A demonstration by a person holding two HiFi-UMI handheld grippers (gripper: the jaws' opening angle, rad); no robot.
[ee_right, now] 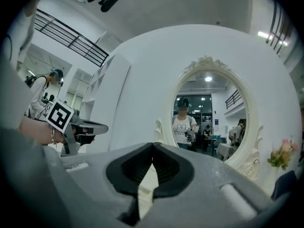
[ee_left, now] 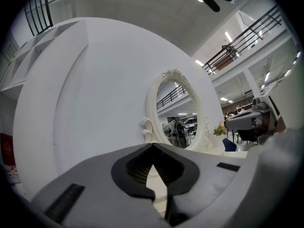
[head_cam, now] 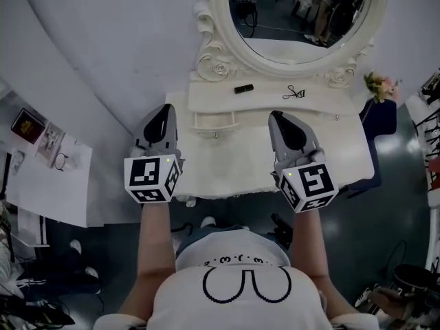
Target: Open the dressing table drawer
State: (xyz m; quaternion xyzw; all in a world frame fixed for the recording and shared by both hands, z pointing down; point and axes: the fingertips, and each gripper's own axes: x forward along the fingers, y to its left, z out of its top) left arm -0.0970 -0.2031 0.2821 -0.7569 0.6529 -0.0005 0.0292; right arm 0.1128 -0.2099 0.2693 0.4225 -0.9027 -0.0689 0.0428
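Looking steeply down, the head view foreshortens the small drawer (head_cam: 214, 121) so much that only its curved front edge and round knob (head_cam: 216, 135) read clearly; whether the front sits flush cannot be told. The oval mirror (head_cam: 302, 19) is cut off by the top of the frame. On the raised shelf (head_cam: 206, 96) lie a short dark object (head_cam: 243, 88) and a thin black wiry item (head_cam: 295, 92), both too small to name. In each gripper view the tool's own grey body fills the lower half and hides the drawer and tabletop; the mirror and the curved white wall stand above it.

The white tabletop (head_cam: 227, 163) has an ornate carved back and stands against a pale rounded wall. The floor (head_cam: 385, 205) is dark and glossy. Papers (head_cam: 48, 177) lie at the left edge. A blue chair (head_cam: 382, 119) and pink flowers (head_cam: 381, 84) sit at the right.

The drawer lies at centre frame, under the shelf, in the gap between the two tools and about level with their tips, touching neither. The left tool (head_cam: 163, 110) is to its left, the right tool (head_cam: 278, 115) to its right, both pointing toward the mirror. Each tool's jaws are pressed together at the tips with nothing between them.
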